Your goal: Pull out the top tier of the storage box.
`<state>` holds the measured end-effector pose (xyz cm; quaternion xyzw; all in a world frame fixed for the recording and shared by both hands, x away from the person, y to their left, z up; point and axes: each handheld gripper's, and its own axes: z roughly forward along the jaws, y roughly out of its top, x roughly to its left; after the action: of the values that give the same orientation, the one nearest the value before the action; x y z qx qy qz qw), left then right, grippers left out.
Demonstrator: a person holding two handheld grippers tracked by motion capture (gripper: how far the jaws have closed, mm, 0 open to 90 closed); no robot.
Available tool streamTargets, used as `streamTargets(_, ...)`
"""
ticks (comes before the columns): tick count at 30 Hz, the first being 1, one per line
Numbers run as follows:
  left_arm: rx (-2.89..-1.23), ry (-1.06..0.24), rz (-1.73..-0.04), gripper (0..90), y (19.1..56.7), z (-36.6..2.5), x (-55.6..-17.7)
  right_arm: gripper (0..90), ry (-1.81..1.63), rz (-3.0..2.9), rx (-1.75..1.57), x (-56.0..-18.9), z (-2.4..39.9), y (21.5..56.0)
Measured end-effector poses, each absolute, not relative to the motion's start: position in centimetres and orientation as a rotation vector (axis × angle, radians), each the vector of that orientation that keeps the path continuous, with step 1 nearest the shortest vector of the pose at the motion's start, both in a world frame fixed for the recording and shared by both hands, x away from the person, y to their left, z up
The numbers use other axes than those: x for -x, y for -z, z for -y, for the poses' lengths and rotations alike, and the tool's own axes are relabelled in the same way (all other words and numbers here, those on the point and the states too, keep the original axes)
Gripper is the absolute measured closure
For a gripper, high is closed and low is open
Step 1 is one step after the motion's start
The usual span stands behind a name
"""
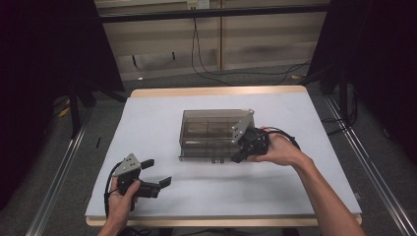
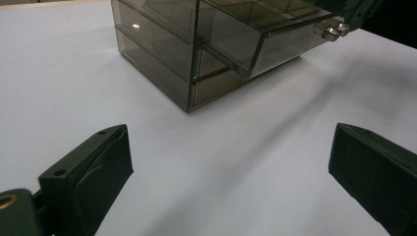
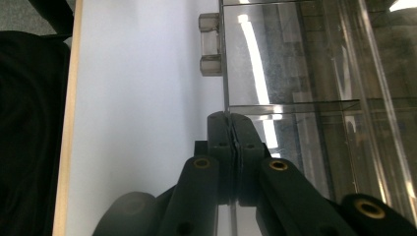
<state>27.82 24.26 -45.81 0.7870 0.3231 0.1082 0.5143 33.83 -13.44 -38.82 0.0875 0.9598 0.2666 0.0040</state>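
Both grippers work over a white sheet [image 1: 162,123] covering a wood-edged table [image 1: 216,91]. No readable writing or label shows on anything. Grey floor, trailing cables and dark curtains surround the table. At the centre sits a smoky clear drawer box [image 1: 209,133], with a small clear handle [image 3: 210,44] on one drawer front. At the box's 4 o'clock corner, the right gripper [image 1: 242,153] has its jaws pressed fully together against the front. At 7 o'clock, well apart from the box, the left gripper [image 1: 156,172] has jaws spread wide, holding nothing.
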Motion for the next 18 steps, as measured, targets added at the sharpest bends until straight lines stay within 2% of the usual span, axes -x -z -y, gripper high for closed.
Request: streamTargets(18,-1.892,-0.256,-0.775,2.7,45.83,-24.23,-27.81,88.9,-0.821,-3.018,-0.258,-33.05,13.41,38.81)
